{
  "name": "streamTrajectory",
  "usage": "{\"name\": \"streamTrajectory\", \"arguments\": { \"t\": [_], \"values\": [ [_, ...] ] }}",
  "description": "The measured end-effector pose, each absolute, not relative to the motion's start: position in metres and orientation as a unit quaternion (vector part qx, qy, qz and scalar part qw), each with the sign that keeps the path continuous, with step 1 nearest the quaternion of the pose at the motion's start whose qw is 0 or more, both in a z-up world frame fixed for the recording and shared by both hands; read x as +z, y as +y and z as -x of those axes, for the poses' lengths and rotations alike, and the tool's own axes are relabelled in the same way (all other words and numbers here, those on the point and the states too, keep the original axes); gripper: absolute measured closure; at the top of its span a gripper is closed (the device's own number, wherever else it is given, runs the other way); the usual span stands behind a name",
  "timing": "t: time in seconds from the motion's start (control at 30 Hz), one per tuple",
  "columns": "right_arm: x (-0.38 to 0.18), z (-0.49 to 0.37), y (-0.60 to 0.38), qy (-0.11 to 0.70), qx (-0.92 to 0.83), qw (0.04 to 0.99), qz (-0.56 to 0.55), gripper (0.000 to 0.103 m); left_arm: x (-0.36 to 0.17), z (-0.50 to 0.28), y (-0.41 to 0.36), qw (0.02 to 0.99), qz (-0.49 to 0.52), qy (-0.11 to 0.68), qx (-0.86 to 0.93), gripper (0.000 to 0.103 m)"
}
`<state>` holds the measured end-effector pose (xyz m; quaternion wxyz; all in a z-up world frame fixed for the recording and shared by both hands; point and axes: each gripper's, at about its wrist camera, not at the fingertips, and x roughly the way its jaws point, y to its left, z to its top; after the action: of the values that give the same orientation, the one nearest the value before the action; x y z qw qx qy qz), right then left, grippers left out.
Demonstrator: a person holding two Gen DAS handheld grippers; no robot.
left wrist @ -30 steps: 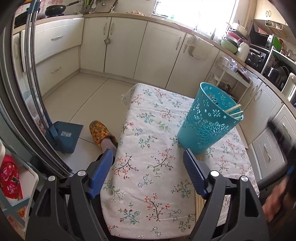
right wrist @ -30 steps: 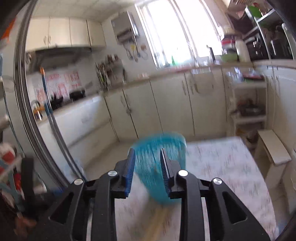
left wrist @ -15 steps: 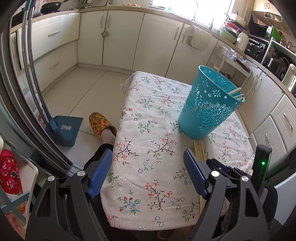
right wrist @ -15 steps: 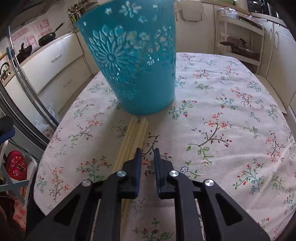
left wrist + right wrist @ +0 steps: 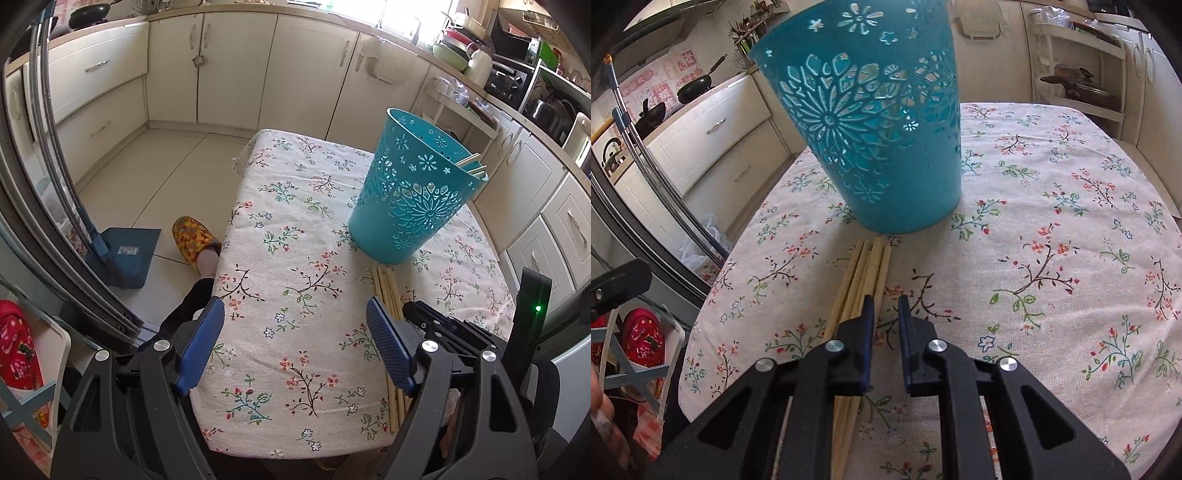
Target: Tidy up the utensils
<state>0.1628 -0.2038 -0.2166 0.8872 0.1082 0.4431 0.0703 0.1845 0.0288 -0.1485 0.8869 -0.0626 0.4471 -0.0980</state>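
A teal cut-out plastic basket (image 5: 410, 206) stands on the flowered tablecloth (image 5: 295, 266), with several chopsticks (image 5: 471, 164) leaning inside it. More wooden chopsticks (image 5: 862, 271) lie side by side on the cloth in front of the basket (image 5: 871, 122); they also show in the left wrist view (image 5: 388, 295). My right gripper (image 5: 886, 306) is low over the cloth with a narrow gap between its jaws, right beside these chopsticks, nothing held. My left gripper (image 5: 295, 332) is wide open and empty above the near table edge.
The table's left edge drops to the floor, where a slippered foot (image 5: 194, 242) and a blue dustpan (image 5: 129, 254) are. Cream cabinets (image 5: 258, 70) line the back. A fridge edge (image 5: 44, 206) stands at left. Shelves with pots (image 5: 1075, 85) stand at right.
My right gripper has swung down from pointing across the kitchen to the cloth beside the chopsticks, and its jaws have narrowed. My left gripper has stayed open with little movement.
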Motion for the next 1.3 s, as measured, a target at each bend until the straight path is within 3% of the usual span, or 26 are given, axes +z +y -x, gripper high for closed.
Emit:
{"name": "streamTrajectory", "arguments": {
  "t": [0.5,1.1,1.17,1.27,1.3],
  "values": [
    [-0.213,-0.162,-0.209,0.454,0.038,0.89,-0.035,0.089,-0.184,-0.209,-0.014,0.86,0.023,0.492,-0.132,0.028],
    [-0.217,-0.161,-0.236,0.437,0.043,0.893,-0.093,0.089,-0.224,-0.252,-0.078,0.851,-0.073,0.509,-0.107,0.028],
    [-0.218,-0.161,-0.237,0.436,0.044,0.894,-0.096,0.089,-0.224,-0.253,-0.08,0.851,-0.076,0.507,-0.112,0.032],
    [-0.218,-0.162,-0.238,0.435,0.047,0.894,-0.095,0.089,-0.22,-0.252,-0.085,0.851,-0.086,0.501,-0.134,0.063],
    [-0.218,-0.162,-0.238,0.434,0.047,0.895,-0.094,0.089,-0.218,-0.252,-0.086,0.849,-0.089,0.502,-0.141,0.082]
  ]
}}
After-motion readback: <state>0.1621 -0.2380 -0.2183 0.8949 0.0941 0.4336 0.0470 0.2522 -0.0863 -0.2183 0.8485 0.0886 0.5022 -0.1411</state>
